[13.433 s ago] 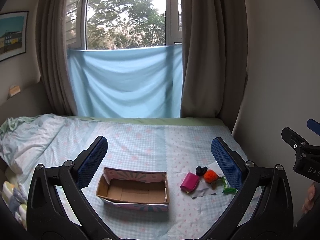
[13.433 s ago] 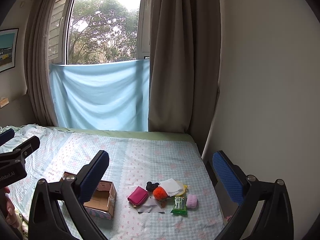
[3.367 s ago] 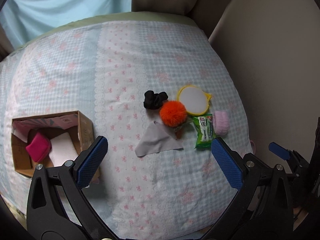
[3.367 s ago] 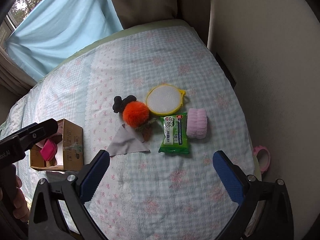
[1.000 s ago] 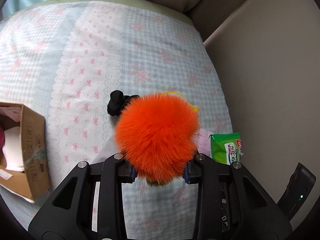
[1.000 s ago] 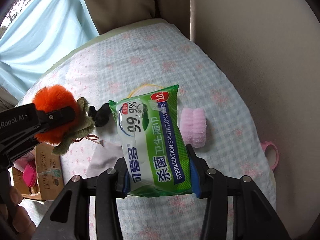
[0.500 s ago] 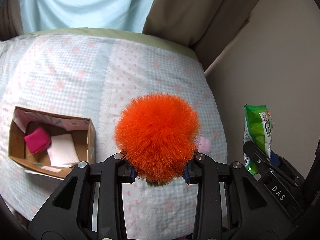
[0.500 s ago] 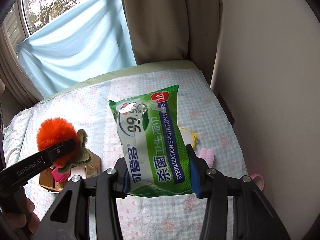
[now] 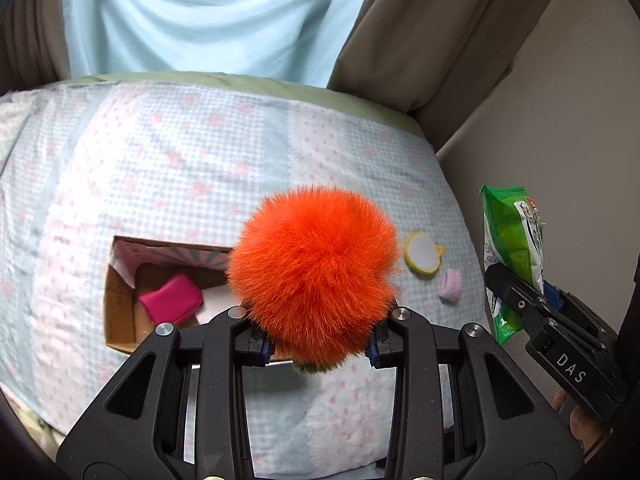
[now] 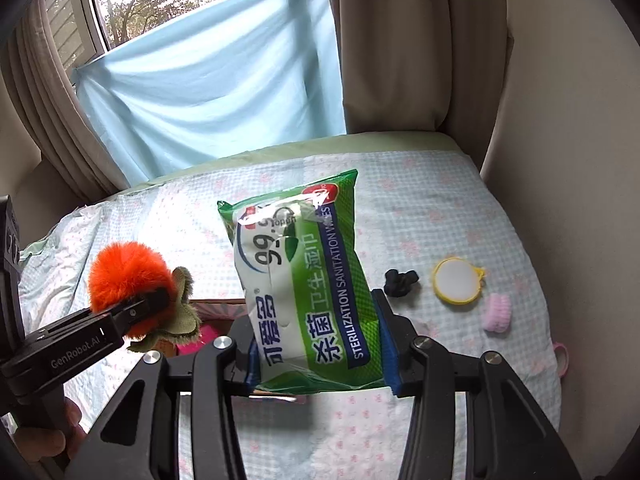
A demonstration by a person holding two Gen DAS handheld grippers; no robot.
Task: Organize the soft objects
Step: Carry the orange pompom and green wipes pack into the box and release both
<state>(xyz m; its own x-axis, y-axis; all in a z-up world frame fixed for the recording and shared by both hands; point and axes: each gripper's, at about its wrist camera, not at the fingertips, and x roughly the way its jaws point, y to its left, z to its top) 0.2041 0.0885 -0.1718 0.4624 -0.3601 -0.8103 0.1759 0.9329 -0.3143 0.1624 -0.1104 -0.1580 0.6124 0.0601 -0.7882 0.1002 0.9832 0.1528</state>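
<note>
- Carrying both loads to the cardboard box (image 9: pixel 120 312): left gripper (image 9: pixel 318 350) clenched on the orange pompom (image 9: pixel 314 280), right gripper (image 10: pixel 320 356) clenched on the green wipes pack (image 10: pixel 304 280), both held above the bed.
- Next, I judge: lower over the box, then release.
- Box already holds a pink pouch (image 9: pixel 170 304), leaving less room.
- Far right on the bedspread (image 10: pixel 440 200): black scrunchie (image 10: pixel 400 282), yellow-rimmed pad (image 10: pixel 458 280), pink roll (image 10: pixel 497 312), well apart from the box.

Box (image 9: pixel 120 292) interior partly behind pompom (image 9: pixel 316 276)

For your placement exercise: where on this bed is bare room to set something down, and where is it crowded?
Free: the sheet between the cardboard box and blue cloth. Crowded: near the wall, where black scrunchie, yellow puff and pink roll cluster.
</note>
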